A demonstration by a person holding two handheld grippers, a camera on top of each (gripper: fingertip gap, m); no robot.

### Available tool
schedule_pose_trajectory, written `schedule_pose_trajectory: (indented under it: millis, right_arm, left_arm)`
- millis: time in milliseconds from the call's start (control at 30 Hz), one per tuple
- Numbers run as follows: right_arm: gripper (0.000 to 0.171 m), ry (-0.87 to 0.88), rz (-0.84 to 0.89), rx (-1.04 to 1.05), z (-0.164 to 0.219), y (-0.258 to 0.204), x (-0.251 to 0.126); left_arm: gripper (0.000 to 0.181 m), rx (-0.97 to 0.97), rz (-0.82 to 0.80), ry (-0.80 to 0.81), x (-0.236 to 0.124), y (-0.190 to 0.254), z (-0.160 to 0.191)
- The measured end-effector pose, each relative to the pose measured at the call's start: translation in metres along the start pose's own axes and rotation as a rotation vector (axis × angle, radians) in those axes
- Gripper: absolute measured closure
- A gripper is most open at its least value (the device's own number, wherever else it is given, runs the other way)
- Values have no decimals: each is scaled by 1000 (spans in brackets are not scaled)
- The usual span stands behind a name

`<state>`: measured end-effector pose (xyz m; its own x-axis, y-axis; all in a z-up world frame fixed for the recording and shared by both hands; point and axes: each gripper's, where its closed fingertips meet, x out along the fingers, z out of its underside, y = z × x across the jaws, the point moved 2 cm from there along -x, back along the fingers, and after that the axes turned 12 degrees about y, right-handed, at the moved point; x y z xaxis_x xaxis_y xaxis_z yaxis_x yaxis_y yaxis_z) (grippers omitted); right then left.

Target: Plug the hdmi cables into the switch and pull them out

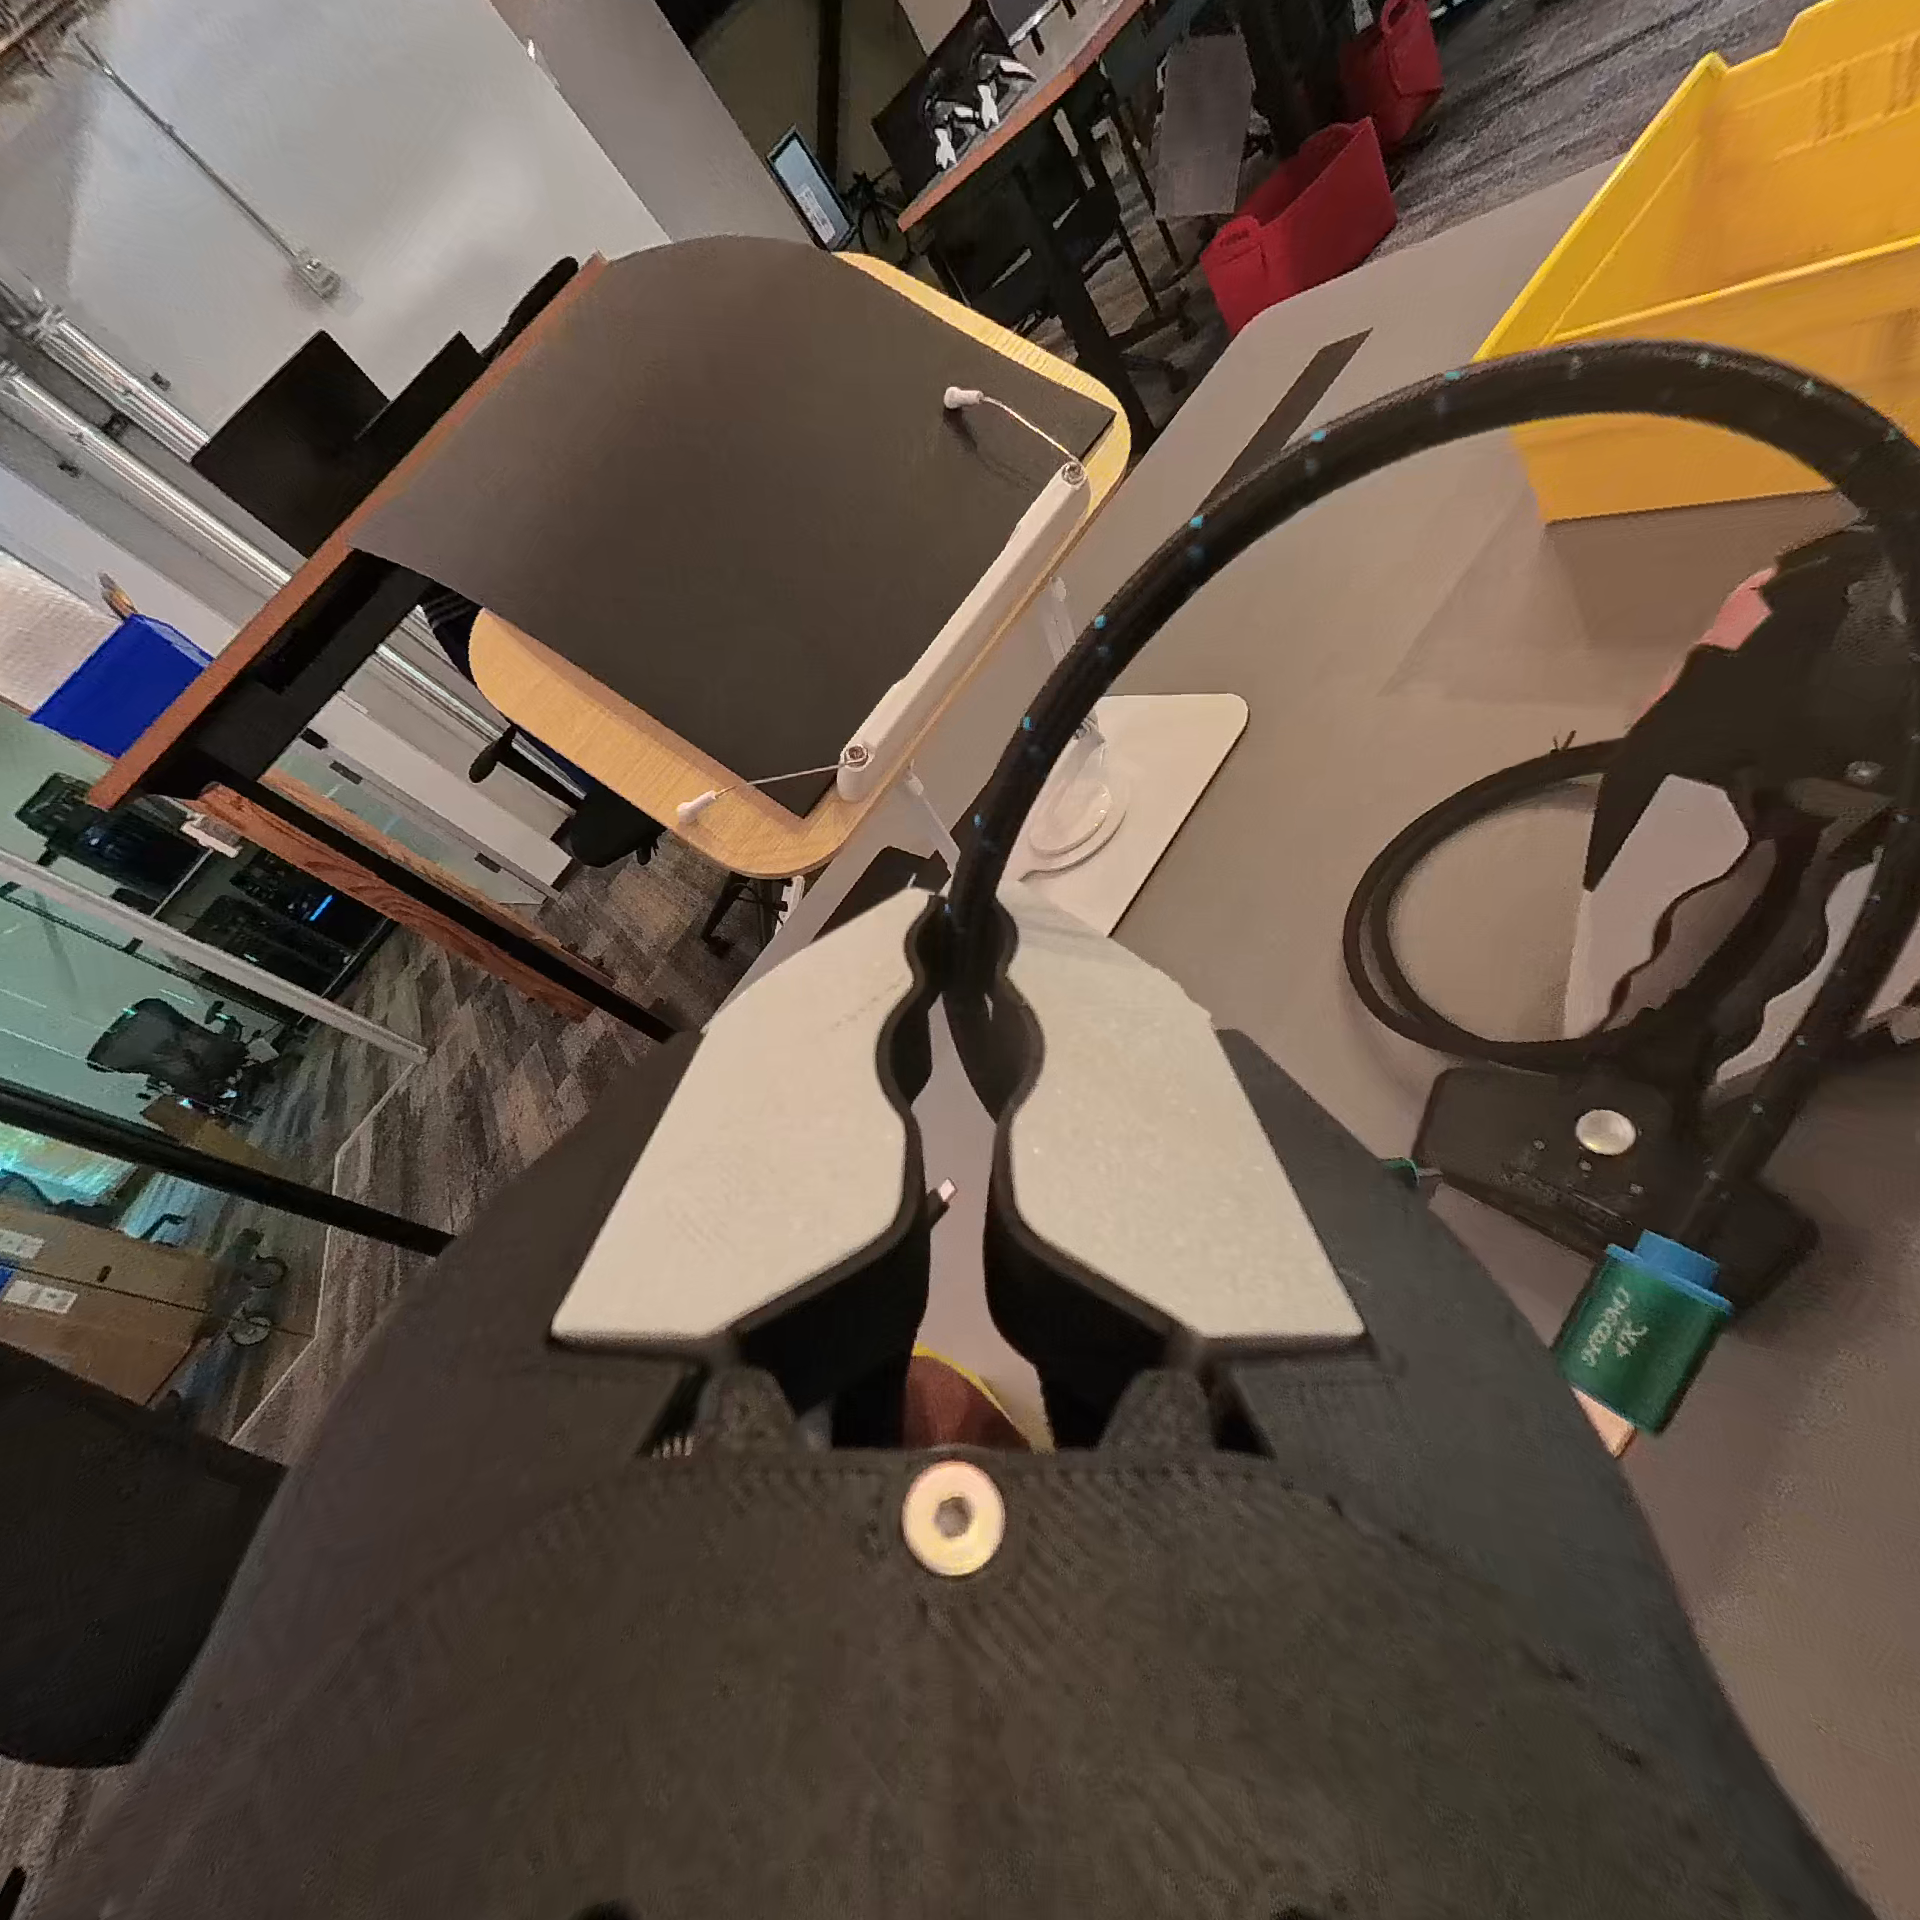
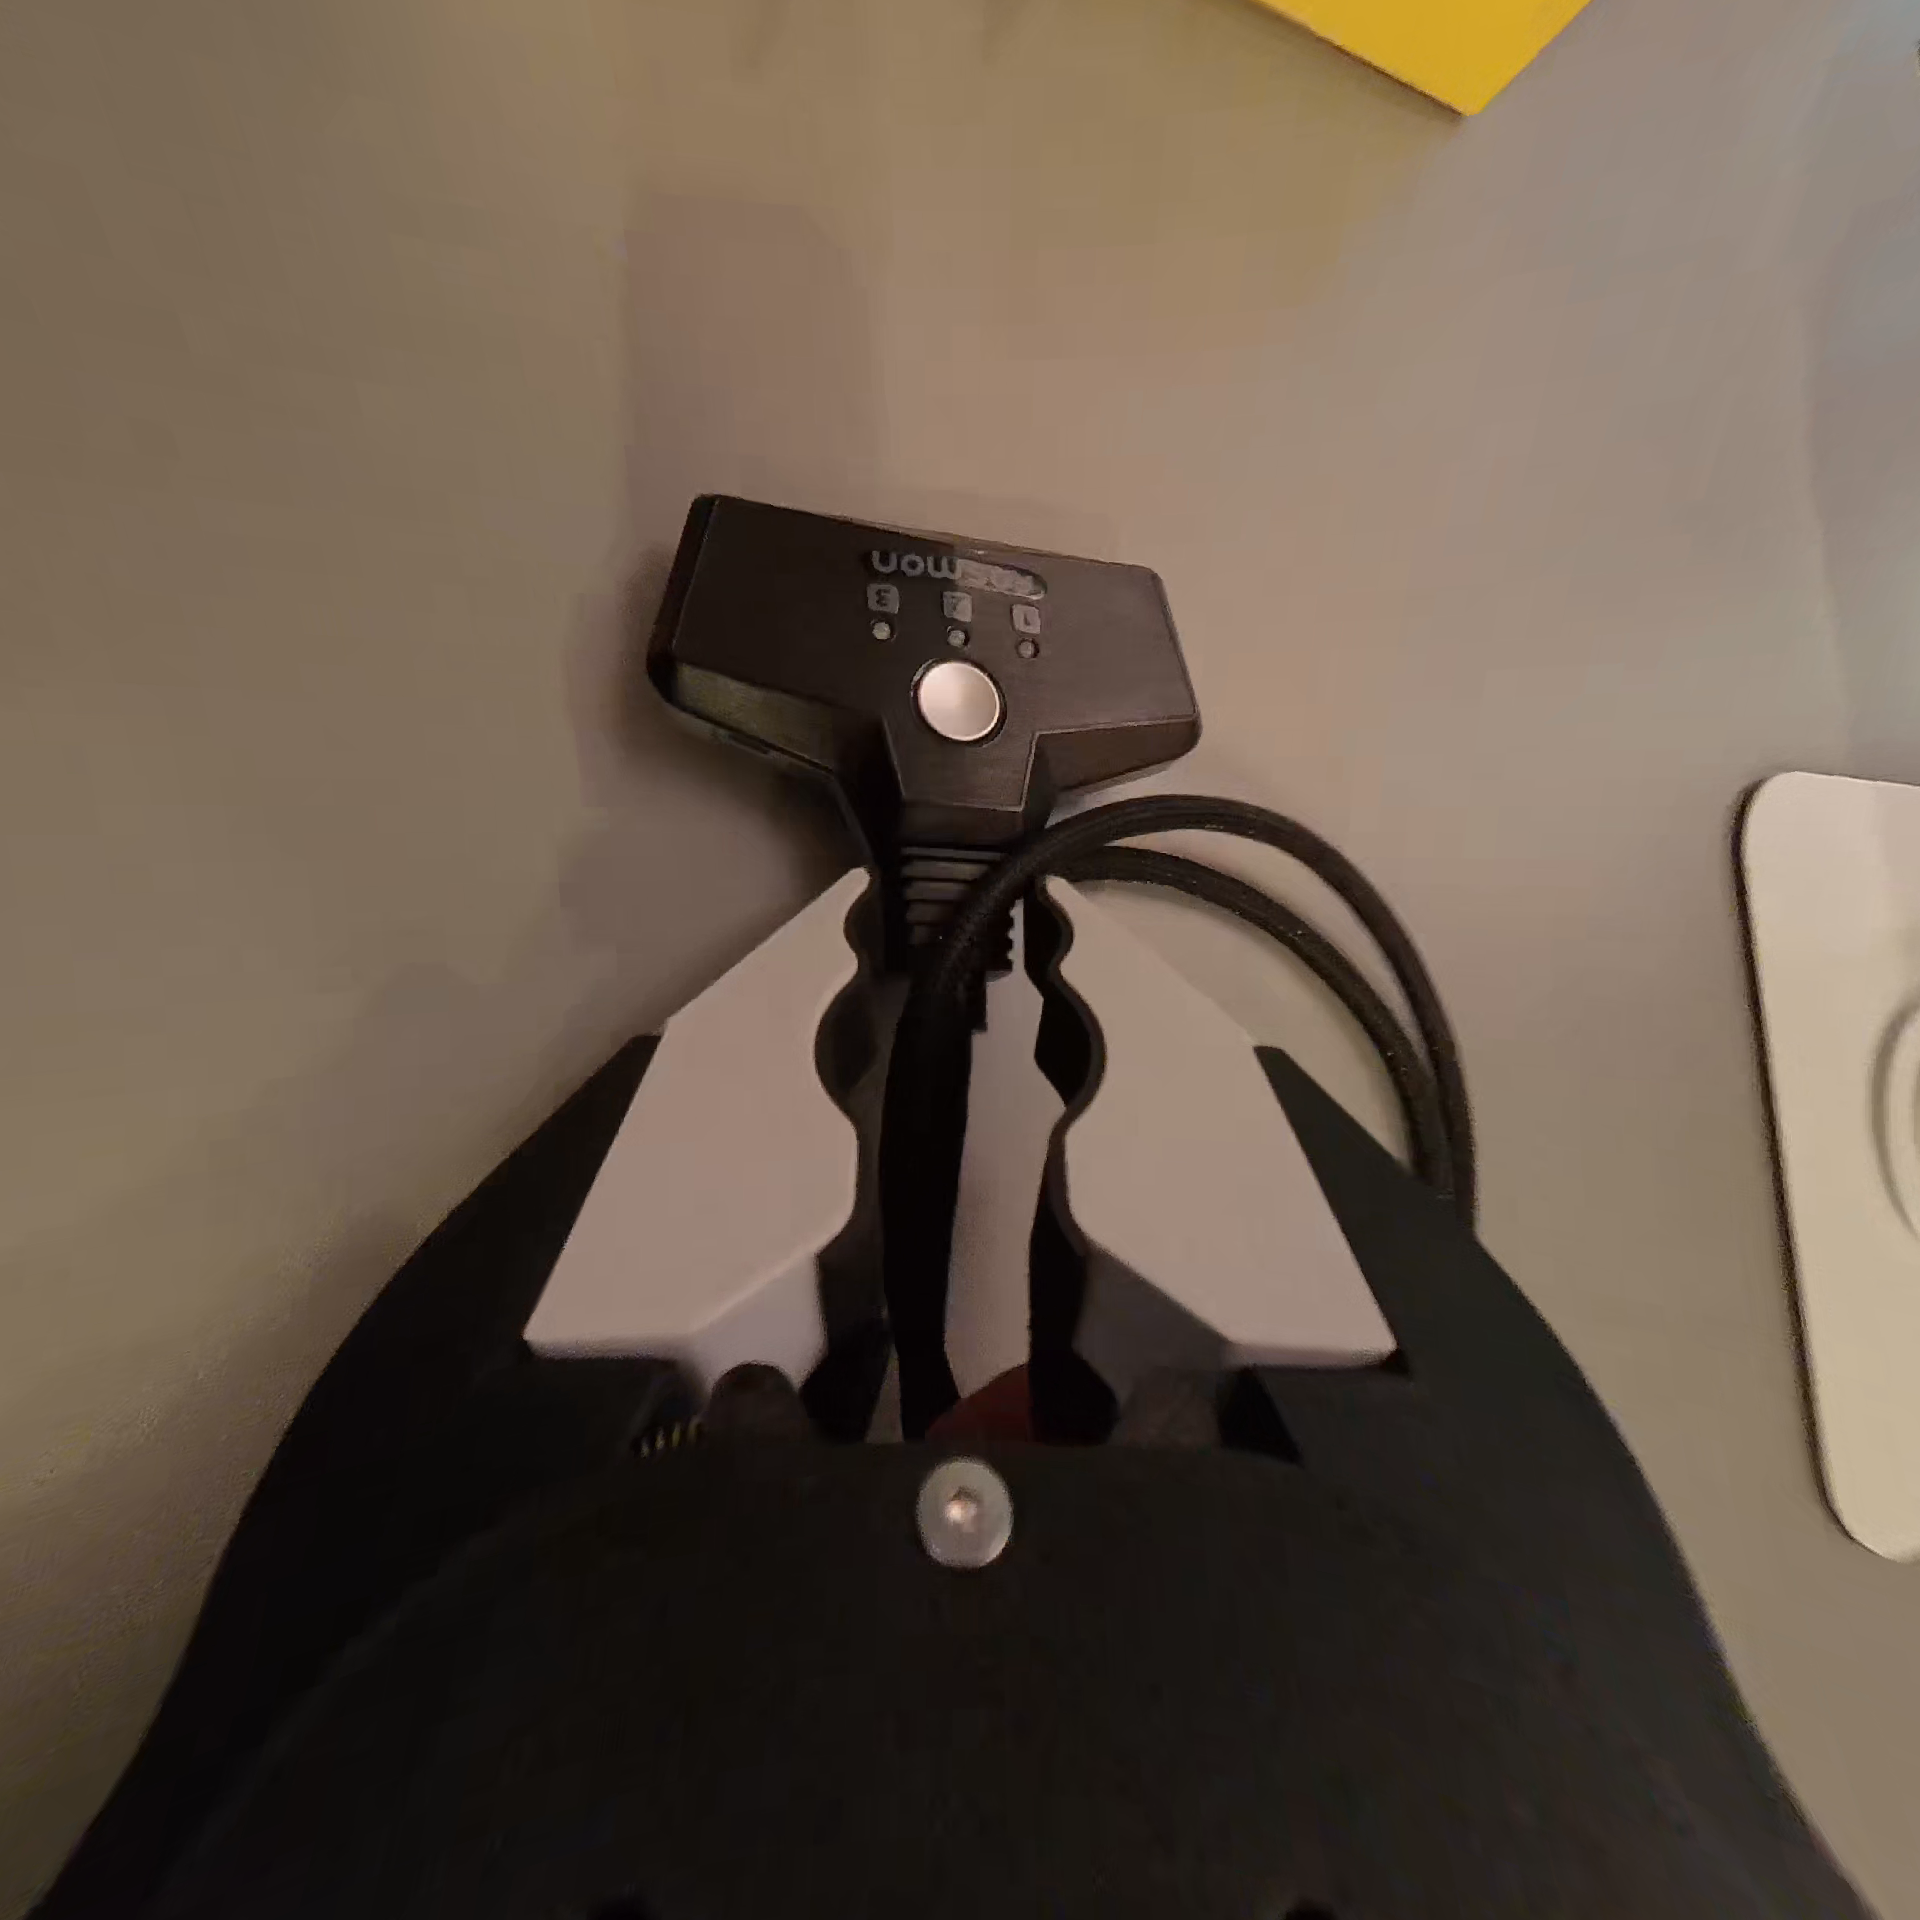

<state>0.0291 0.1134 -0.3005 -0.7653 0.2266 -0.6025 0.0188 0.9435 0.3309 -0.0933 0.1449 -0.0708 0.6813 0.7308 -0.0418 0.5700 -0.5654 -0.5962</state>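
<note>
Left gripper (image 1: 961, 961) first, left wrist view: fingertips pinched on a black braided HDMI cable (image 1: 1091, 644) with blue flecks. It arcs up and right, its green-shelled plug (image 1: 1636, 1340) hanging at near right, unplugged. Cable looks stiff and springy, light; likely better held at the rigid plug shell than mid-cord, where it can twist. Right of it the right gripper (image 1: 1621, 831) stands over the black switch (image 1: 1558, 1153) on the grey table (image 1: 1351, 540), a coiled cord (image 1: 1382, 935) beside. Yellow bin (image 1: 1714, 260) far right, white stand base (image 1: 1164, 758) behind the cable, wooden side table (image 1: 727, 727) beyond the table edge.

Right wrist view: right gripper (image 2: 951, 914) clamps the switch's ribbed strain relief (image 2: 940, 883), just below the switch (image 2: 925, 665) body lying flat on the table (image 2: 364, 520). Switch is small, light, smooth metal, so it'd slide unless pinned. Its own braided pigtail (image 2: 1299, 935) loops right, crowding the grip. White stand base (image 2: 1829, 1143) near right, yellow bin (image 2: 1413, 42) corner far.
</note>
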Motion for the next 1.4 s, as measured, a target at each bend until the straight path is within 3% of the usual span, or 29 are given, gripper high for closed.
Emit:
schedule_pose_trajectory:
  millis: [200,467,633,833,1033,1233,1400]
  right_arm:
    - [150,256,-36,125,-12,4,-14]
    - [151,797,-153,319,-53,18,-78]
    - [151,937,-204,347,-59,17,-97]
    - [150,974,-210,349,-59,18,-103]
    - [151,832,-112,313,-51,25,-95]
    - [150,325,55,157,-13,33,-61]
    - [150,55,147,59,12,39,-45]
  left_arm:
    - [176,-4,-19,4,-5,-9,-2]
    - [176,-74,-47,51,-14,-24,-12]
    - [176,-66,-38,54,-14,-20,-15]
    - [176,-66,-33,56,-14,-19,-16]
    - [176,-75,-37,60,-13,-19,-14]
    - [176,-97,-35,72,-8,-14,-10]
    - [176,-103,-42,102,-8,-12,-13]
